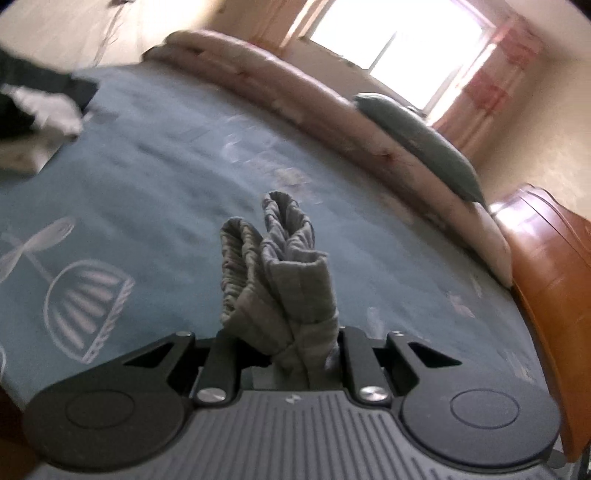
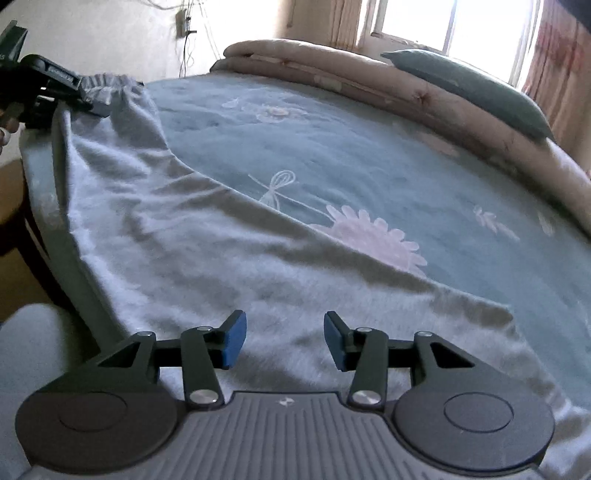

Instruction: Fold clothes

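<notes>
- The room is a bedroom with pale walls and a bright window [image 2: 454, 26] at the upper right of both views, with a pinkish patterned curtain [image 1: 498, 74] next to it.
- A wide bed with a blue-grey blanket with white flower and dragonfly embroidery [image 2: 369, 147] fills most of each frame; its far edge carries a rolled pink-beige quilt [image 2: 314, 70], and a grey-green pillow [image 2: 469, 88] lies on that quilt.
- At the right of the left wrist view, an orange-brown wooden footboard or headboard [image 1: 546, 280] touches the end of the quilt.
- In the left wrist view, the left gripper [image 1: 280, 354] is at the bottom centre, and its jaws are clenched on a bunched part of the grey garment with an elastic ribbed waistband [image 1: 280, 266]; the gathered folds stand up above the jaws, over the blanket.
- In the right wrist view, the same garment [image 2: 207, 240] lies spread from the upper left to the lower right of the frame, along the near edge of the bed, with soft wrinkles.
- The left gripper shows there too [image 2: 44, 92], at the upper left, holding the waistband end raised.
- The right gripper [image 2: 282, 339] is at the bottom centre; its jaws with blue pads [image 2: 233, 339] are released, standing apart with nothing between them, above the near end of the garment.
</notes>
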`<state>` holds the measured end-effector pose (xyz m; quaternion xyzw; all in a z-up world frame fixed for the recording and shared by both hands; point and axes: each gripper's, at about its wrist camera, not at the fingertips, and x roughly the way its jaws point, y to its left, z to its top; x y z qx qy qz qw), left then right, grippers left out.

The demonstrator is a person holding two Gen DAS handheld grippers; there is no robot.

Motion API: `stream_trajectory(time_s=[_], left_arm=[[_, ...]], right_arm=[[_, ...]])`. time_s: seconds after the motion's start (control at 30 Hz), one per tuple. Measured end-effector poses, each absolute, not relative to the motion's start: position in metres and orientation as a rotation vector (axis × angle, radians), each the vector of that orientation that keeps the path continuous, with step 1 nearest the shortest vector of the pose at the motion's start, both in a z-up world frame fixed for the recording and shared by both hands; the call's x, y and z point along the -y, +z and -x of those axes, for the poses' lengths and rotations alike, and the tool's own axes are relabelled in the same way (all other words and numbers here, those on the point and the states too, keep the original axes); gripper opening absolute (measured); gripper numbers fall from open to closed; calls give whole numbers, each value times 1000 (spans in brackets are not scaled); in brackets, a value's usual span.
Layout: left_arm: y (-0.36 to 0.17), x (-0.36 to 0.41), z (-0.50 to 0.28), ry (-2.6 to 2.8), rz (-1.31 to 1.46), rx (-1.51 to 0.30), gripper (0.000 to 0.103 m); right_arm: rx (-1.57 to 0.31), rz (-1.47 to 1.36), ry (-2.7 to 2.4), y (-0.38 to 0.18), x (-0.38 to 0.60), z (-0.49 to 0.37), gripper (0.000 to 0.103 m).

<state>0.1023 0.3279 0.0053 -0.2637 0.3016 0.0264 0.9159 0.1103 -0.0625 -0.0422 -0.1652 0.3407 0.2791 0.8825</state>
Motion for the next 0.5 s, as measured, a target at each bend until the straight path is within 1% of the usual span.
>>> stream_trajectory(time_s=[0.17, 0.5], left_arm=[[26, -306, -105, -3, 510, -600, 15], [38, -268, -115, -94, 494, -607, 15]], right_arm=[[-686, 328, 593, -39, 62, -108, 51], [-690, 281, 559, -37, 86, -105, 51]])
